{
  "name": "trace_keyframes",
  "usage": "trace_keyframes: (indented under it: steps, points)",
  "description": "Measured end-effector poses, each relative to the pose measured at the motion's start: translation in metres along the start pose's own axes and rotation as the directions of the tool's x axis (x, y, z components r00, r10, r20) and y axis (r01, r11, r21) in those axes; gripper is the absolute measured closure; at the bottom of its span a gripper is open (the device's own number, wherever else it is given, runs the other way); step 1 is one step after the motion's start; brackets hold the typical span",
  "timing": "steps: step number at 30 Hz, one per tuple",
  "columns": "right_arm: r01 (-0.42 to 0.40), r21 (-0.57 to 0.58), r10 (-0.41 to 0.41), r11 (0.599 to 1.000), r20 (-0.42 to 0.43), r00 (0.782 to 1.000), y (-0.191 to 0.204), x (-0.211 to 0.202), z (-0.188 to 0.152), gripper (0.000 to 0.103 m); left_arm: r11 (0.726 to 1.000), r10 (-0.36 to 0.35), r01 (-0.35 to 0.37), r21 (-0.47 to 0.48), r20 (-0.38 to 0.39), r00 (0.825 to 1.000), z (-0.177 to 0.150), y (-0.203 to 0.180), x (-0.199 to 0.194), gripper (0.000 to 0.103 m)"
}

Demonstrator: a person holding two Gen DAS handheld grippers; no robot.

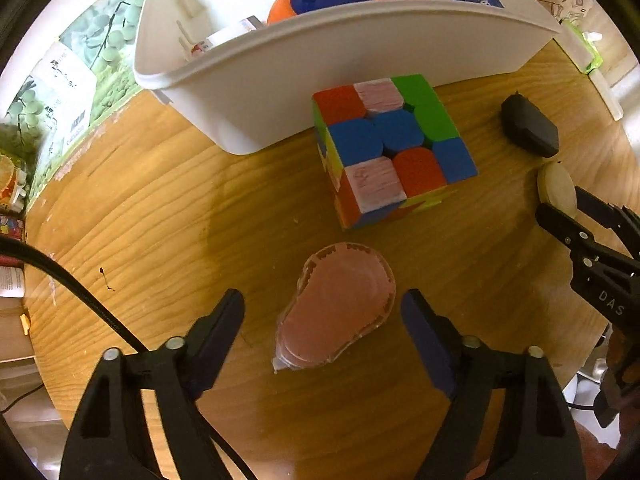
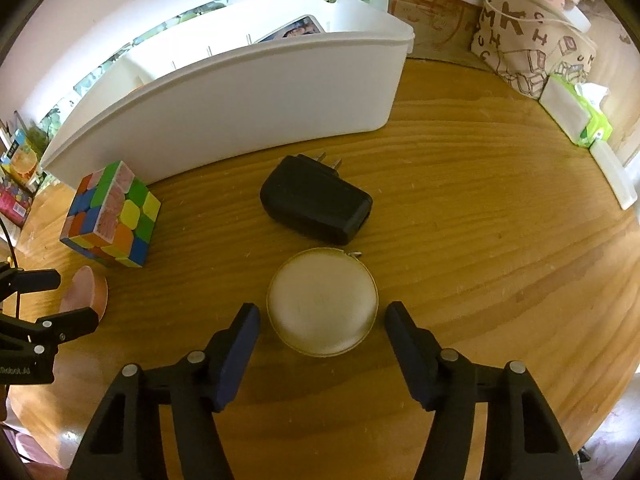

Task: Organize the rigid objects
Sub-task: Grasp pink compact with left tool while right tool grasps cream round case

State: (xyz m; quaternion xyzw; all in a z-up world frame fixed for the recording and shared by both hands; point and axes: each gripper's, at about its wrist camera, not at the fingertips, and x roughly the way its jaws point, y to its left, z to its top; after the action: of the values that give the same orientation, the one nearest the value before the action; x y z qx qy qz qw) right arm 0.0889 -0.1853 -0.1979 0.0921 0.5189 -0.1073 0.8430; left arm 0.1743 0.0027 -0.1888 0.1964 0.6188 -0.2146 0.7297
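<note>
The left tongs (image 1: pixel 322 320) hang straight over the pink pear-shaped piece (image 1: pixel 334 310) lying flat on the counter (image 1: pixel 160 220), its long axis slanting across their gap, arms part open and touching nothing. The right tongs (image 2: pixel 322 320) likewise bracket the cream round case (image 2: pixel 322 300), unclamped; each hand has its own thing nearest.

— What's on my counter (image 2: pixel 480 240)?
— One puzzle cube (image 2: pixel 110 216), one black charger (image 2: pixel 316 204), one round tape measure (image 2: pixel 322 302), one pink case (image 1: pixel 336 308), one white bin (image 2: pixel 248 116).
</note>
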Motion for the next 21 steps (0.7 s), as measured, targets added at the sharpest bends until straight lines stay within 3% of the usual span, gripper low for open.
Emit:
trace_keyframes:
  steps: [5,21]
  points:
    - [0.008,-0.032,-0.008,0.999,-0.004,1.0,0.003,0.001,0.004,0.047,1.0,-0.011,0.011,0.001,-0.017,1.0,0.003,0.0,0.005,0.038]
    - [-0.058,-0.014,0.057,0.998,-0.06,0.997,0.018,-0.001,-0.005,0.047,0.998,-0.052,0.052,-0.03,-0.011,0.999,-0.01,0.007,0.011,0.039]
